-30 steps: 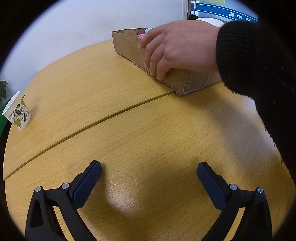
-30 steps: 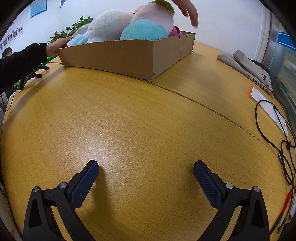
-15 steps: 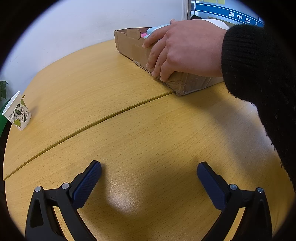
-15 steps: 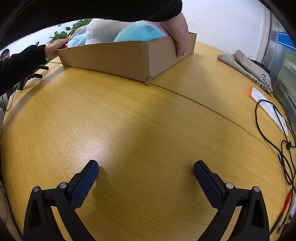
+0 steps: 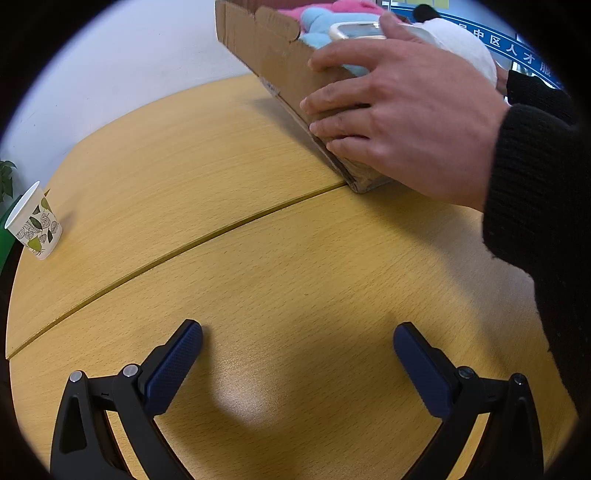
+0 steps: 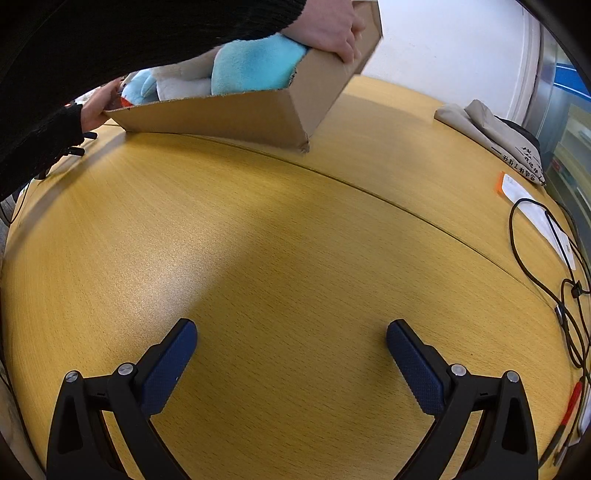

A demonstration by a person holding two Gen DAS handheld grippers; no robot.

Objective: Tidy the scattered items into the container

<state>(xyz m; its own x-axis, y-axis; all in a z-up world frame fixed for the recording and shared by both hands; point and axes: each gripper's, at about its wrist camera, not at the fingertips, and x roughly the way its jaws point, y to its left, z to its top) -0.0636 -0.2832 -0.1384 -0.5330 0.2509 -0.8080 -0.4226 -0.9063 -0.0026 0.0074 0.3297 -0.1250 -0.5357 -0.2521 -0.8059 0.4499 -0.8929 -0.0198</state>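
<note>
Left hand-held gripper (image 5: 297, 336) sitting low over the bench (image 5: 258, 258), blue pads spread wide, released, nothing between them; right hand-held gripper (image 6: 291, 334) doing the same over bare wood, fingers apart and gripping nothing; a curved seam (image 5: 207, 236) running across the bench beyond both.

Further out in the left wrist view, a leaf-print paper cup (image 5: 32, 223) standing upright near the left edge, well apart from everything else; a bare hand (image 5: 399, 122) in a black knit sleeve (image 5: 535, 206) clamping the near side of the cardboard box (image 5: 273, 62).

In the right wrist view the box (image 6: 236, 118) is tilting, one long bottom edge touching the bench and the far side lifting; one hand (image 6: 332, 26) gripping its upper right rim, another hand (image 6: 98, 109) holding the left end. Plush toys sitting inside the box: a light blue plush (image 6: 255, 64), a white plush (image 5: 461, 48), a pink plush (image 5: 347, 7) (only partly visible); a flat pale phone-like thing (image 5: 356, 30) lying under the thumb, hard to identify.

Off to the right: black cable (image 6: 543, 266) looping along the bench edge, a white paper slip (image 6: 532, 206) with an orange corner, a folded beige cloth bag (image 6: 491, 133) farther back.
</note>
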